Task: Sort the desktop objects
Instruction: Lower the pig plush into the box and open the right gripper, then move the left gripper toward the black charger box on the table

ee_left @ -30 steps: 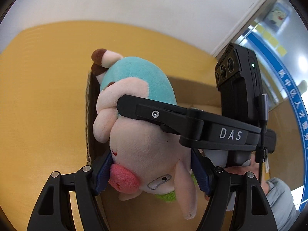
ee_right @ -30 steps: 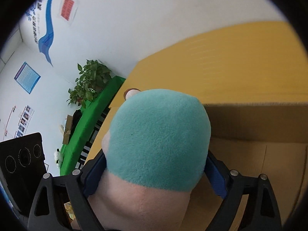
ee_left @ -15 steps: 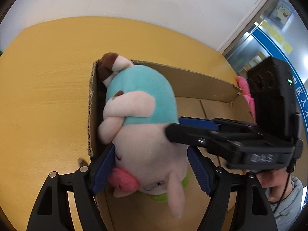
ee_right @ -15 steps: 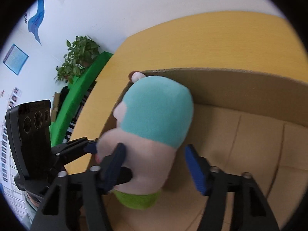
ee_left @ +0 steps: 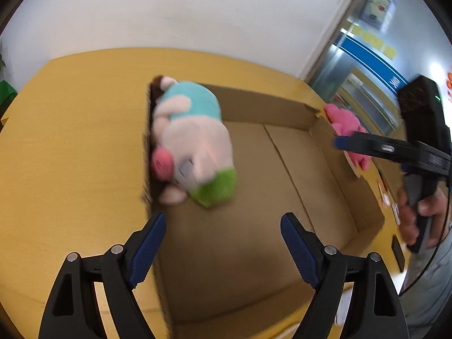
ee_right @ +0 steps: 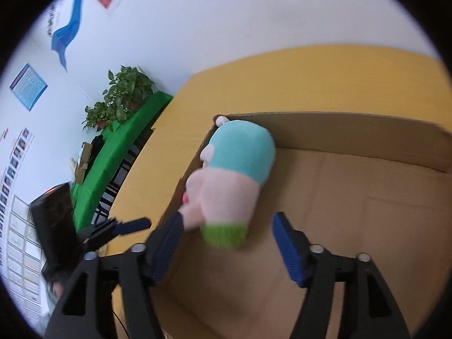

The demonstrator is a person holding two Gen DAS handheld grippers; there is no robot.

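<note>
The left gripper is hovering at the bottom of the left wrist frame with its jaws spread wide, holding nothing and touching nothing. The right gripper is sitting at the bottom of the right wrist frame, its jaws likewise spread wide with nothing between them; the green end of the plush toy is lying just above the gap, and the blur makes it hard to tell whether the left finger is brushing the toy. The plush toy is lying in the cardboard box, tucked against its left wall at the centre of the frame. The box is resting on the yellow table. A pink plush is lying outside the box's right wall, at the right of the left wrist frame.
</note>
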